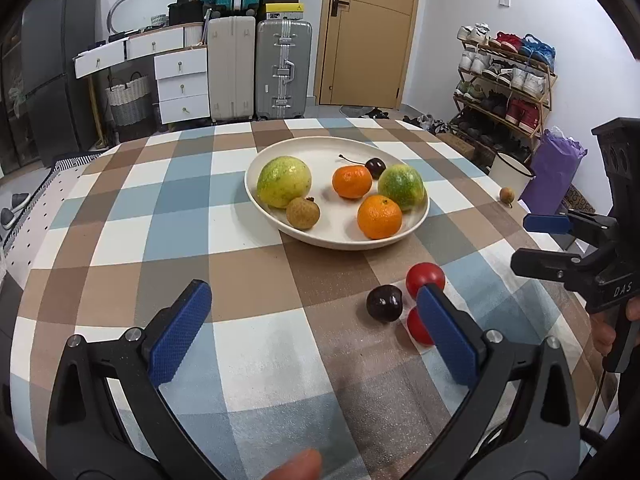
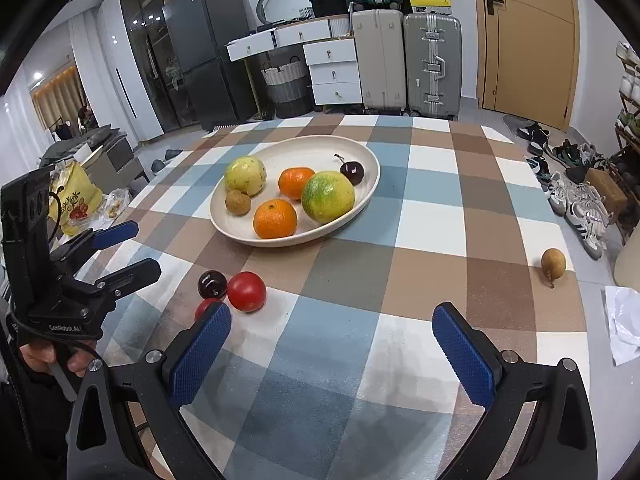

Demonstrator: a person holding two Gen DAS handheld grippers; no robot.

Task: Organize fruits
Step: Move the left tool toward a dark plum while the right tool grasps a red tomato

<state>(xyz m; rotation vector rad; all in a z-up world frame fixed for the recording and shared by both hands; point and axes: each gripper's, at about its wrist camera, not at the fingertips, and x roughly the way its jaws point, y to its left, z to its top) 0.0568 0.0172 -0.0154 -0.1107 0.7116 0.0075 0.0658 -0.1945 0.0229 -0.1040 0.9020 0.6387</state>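
A cream plate [image 1: 280, 148] [image 2: 362, 160] on the checked tablecloth holds two green-yellow fruits, two oranges [image 1: 379, 216], a longan [image 1: 303, 212] and a dark cherry [image 1: 376, 167]. On the cloth lie a dark cherry [image 1: 384, 303] [image 2: 212, 283], two red fruits [image 1: 425, 275] [image 2: 247, 291] and, apart at the right, a brown longan [image 1: 507, 194] [image 2: 553, 263]. My left gripper [image 1: 316, 332] [image 2: 126, 250] is open and empty, its right finger beside the red fruits. My right gripper [image 2: 332, 350] [image 1: 540, 242] is open and empty above the cloth.
The table's right edge lies just past the lone longan. White paper [image 2: 624, 320] lies off the table at the right. Suitcases [image 1: 260, 68], drawers, a door and a shoe rack [image 1: 508, 80] stand behind the table.
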